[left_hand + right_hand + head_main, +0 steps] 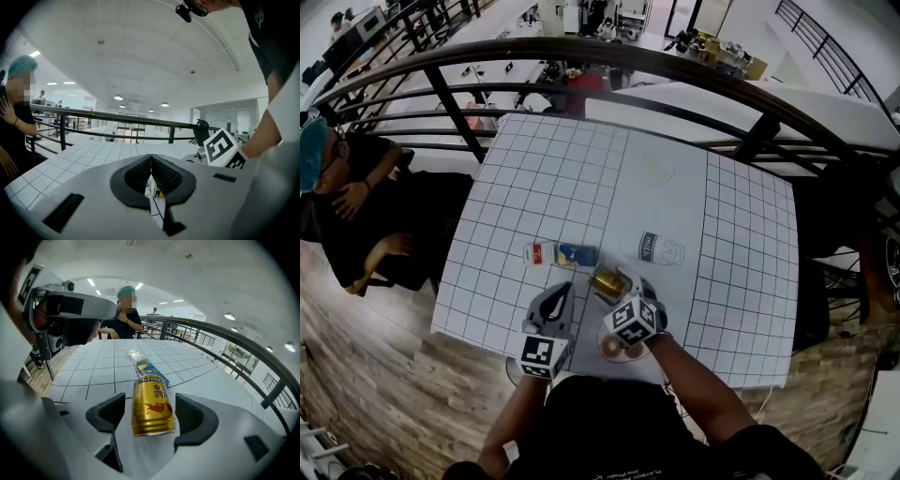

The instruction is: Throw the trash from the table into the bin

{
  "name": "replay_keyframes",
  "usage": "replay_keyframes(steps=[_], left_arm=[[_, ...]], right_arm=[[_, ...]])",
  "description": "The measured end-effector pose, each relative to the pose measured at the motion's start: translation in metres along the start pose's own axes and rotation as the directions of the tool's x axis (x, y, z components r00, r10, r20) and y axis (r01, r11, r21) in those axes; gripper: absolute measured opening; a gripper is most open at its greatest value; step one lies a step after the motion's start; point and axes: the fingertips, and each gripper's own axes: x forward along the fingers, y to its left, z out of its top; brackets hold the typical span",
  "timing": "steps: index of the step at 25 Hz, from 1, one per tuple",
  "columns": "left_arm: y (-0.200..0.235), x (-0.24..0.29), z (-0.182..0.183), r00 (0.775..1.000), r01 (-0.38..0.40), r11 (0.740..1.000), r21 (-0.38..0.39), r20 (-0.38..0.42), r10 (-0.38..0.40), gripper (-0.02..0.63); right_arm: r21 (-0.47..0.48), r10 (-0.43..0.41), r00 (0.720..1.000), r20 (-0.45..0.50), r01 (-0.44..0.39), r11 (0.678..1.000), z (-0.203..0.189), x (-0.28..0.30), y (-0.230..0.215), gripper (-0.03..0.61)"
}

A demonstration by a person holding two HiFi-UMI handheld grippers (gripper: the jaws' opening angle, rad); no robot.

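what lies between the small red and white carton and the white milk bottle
A flat blue packet beside the carton; bare cloth then runs to the milk bottle, in the head view.

This is an office mezzanine (black railing (609,49), cluttered desks (712,49) below).

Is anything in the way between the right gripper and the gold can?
No, nothing I can see is in the way. The gold can is already right between the open jaws of the right gripper.
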Motion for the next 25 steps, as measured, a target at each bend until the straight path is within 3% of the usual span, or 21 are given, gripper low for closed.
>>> replay_keyframes(steps=[8,18,25], left_arm=[[0.008,-0.005,-0.002,1.000,-0.020,1.000,-0.008,-0.002,0.020,0.023],[0.006,-0.016,-0.004,0.999,-0.039,0.999,-0.028,-0.009,0.039,0.023],[0.003,-0.020,0.011,0.998,-0.051,0.998,-0.041,0.023,0.052,0.023]], right_arm=[[-0.063,0.010,0.998,-0.057,-0.014,0.998,-0.014,0.017,-0.006,0.324],[-0.047,0.061,0.995,-0.084,-0.065,0.997,-0.015,0.019,-0.007,0.324],[-0.014,0.049,0.999,-0.004,-0.049,0.999,-0.001,-0.001,-0.008,0.324]])
